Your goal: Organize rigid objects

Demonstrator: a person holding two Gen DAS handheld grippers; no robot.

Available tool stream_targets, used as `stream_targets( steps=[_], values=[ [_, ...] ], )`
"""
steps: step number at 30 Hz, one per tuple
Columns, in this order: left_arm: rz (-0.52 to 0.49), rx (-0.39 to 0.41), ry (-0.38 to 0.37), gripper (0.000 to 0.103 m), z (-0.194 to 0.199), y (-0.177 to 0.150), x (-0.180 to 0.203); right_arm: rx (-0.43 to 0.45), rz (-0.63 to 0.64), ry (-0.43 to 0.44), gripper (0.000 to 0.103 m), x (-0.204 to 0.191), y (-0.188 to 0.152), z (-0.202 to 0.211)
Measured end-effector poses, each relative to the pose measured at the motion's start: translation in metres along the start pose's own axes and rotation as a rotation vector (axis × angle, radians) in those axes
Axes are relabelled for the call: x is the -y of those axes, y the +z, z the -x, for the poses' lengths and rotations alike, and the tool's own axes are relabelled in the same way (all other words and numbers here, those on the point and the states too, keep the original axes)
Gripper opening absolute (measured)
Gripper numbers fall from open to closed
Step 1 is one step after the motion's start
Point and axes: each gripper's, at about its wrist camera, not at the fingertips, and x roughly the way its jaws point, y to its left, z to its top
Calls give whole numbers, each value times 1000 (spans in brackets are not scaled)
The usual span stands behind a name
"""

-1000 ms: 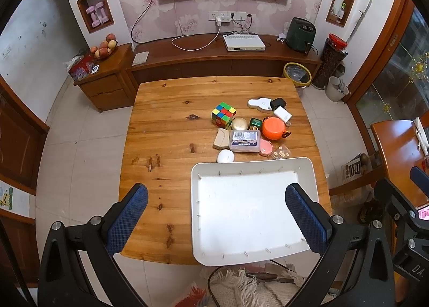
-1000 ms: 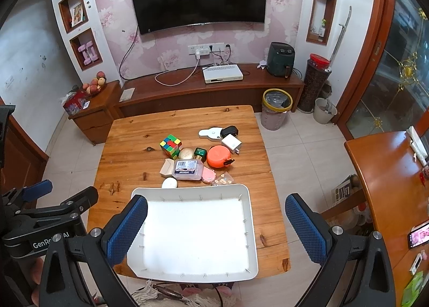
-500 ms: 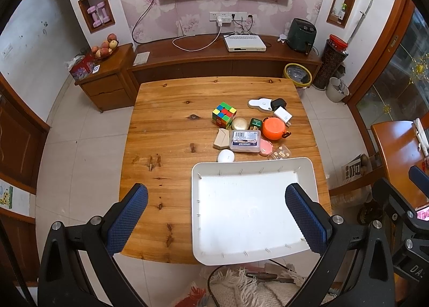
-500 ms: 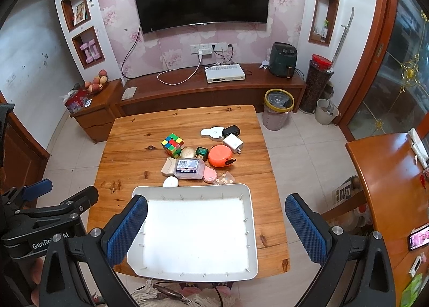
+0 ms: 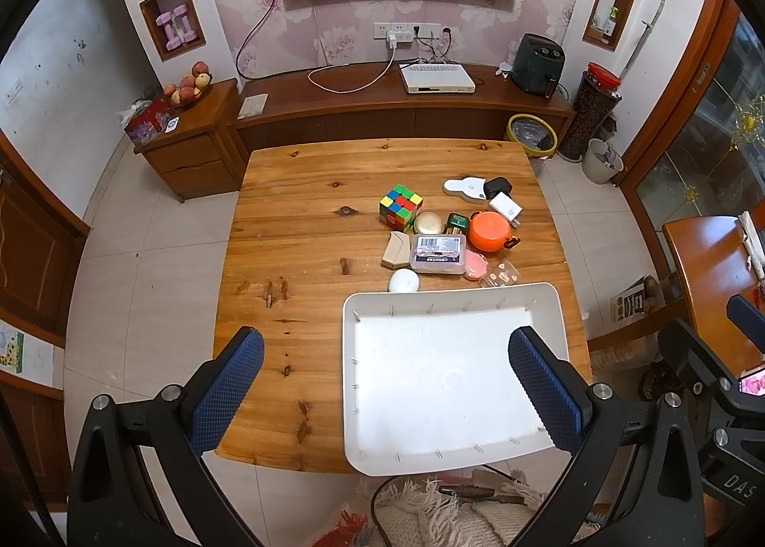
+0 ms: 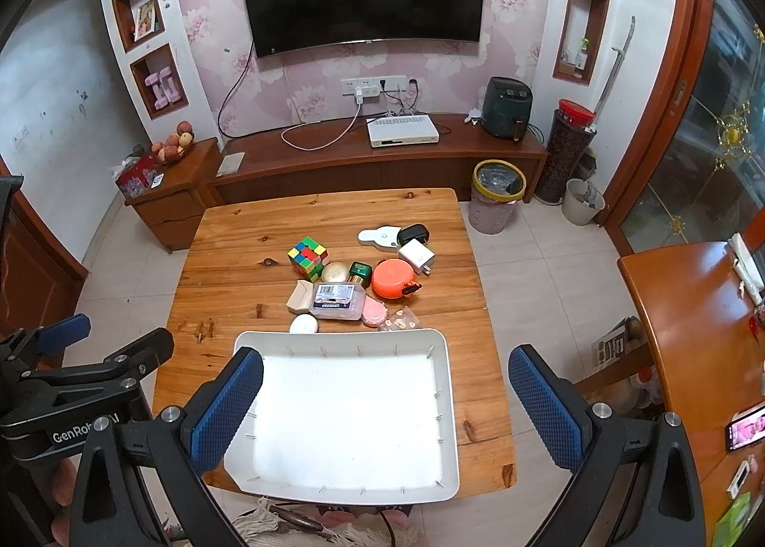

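A: Grippers?
B: Left gripper [image 5: 386, 370] and right gripper [image 6: 385, 391] both spread wide, holding nothing, touching nothing.
A: Objects?
B: White tray [image 6: 442, 408] below both; cluster with Rubik's cube [image 6: 308, 257] just beyond it, on the table [image 6: 229, 260].

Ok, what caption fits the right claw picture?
Open right claw above an empty white tray, toys waiting behind.

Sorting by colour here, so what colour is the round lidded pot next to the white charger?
Orange pot, with a dark clasp; clearest in the right wrist view.
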Motion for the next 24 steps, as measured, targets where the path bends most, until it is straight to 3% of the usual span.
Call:
stream_targets(
  steps=[13, 24],
  values=[
    [6, 5, 4, 102, 2, 7, -8, 4, 22, 7, 103, -3, 6, -2],
    [19, 17, 12, 102, -17, 36, -1, 30, 46, 9, 103, 15, 27, -19]
  ],
)
